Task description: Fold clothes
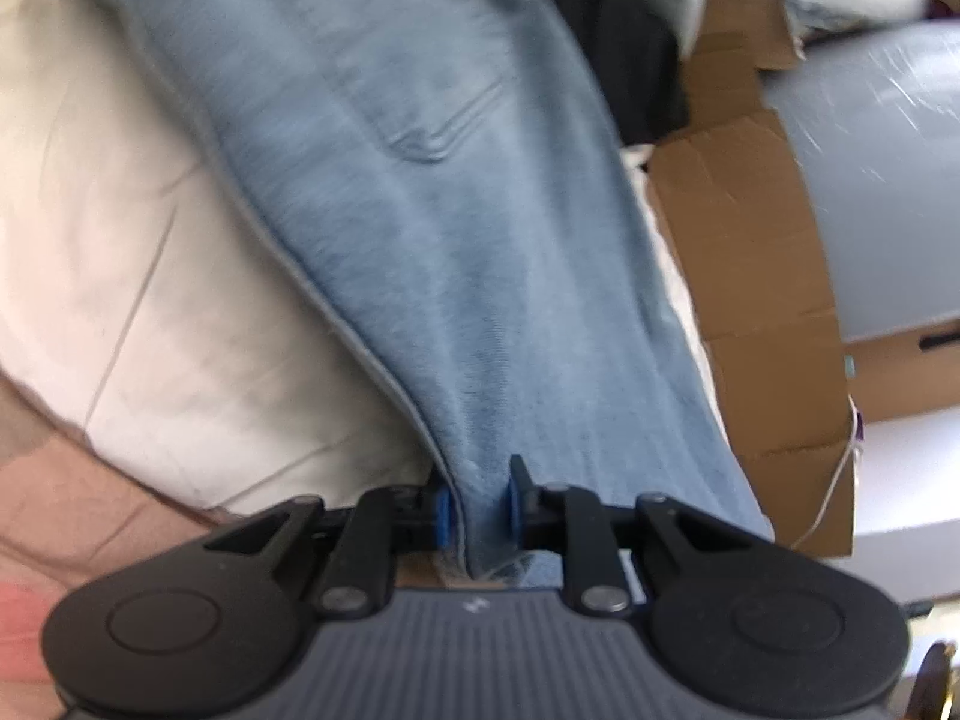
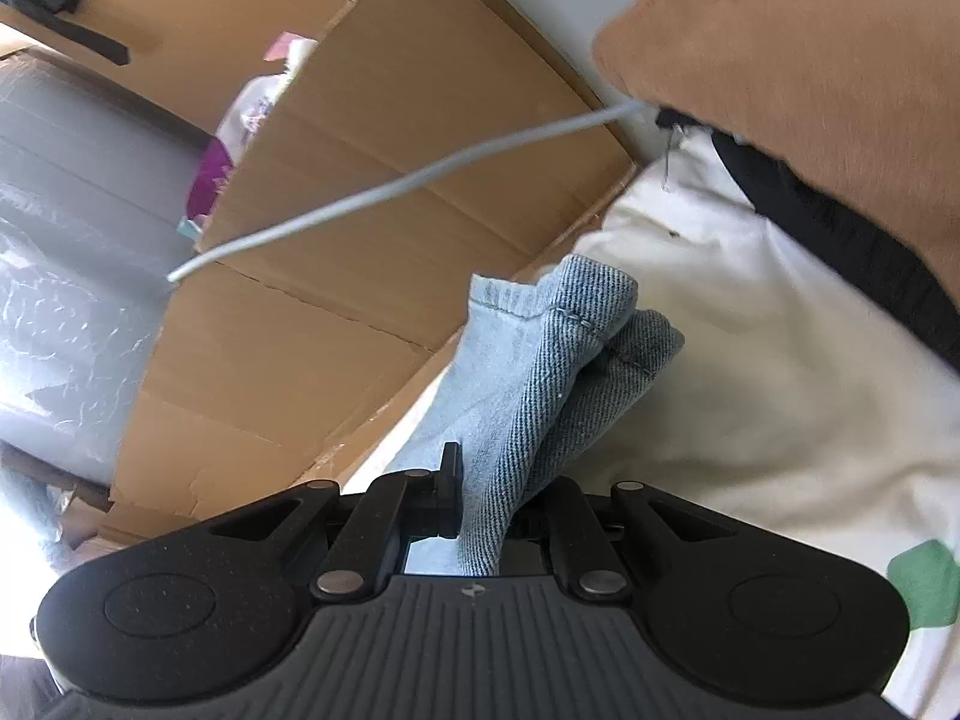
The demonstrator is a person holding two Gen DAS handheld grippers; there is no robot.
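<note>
- Cardboard box (image 1: pixel 750 276) flaps crowd the right edge of the white bedding (image 1: pixel 138 276); open bedding lies to the left of the garment.
- The left gripper (image 1: pixel 478 507) has its blue pads pinching a fold of the blue denim garment (image 1: pixel 420 228), which stretches away to the far side.
- The right gripper (image 2: pixel 486 504) is clamped on a bunched, hemmed end of the denim, which sticks out past its jaws over the bedding.
- Pale, washed blue fabric, seamed edges, slightly blurred.
</note>
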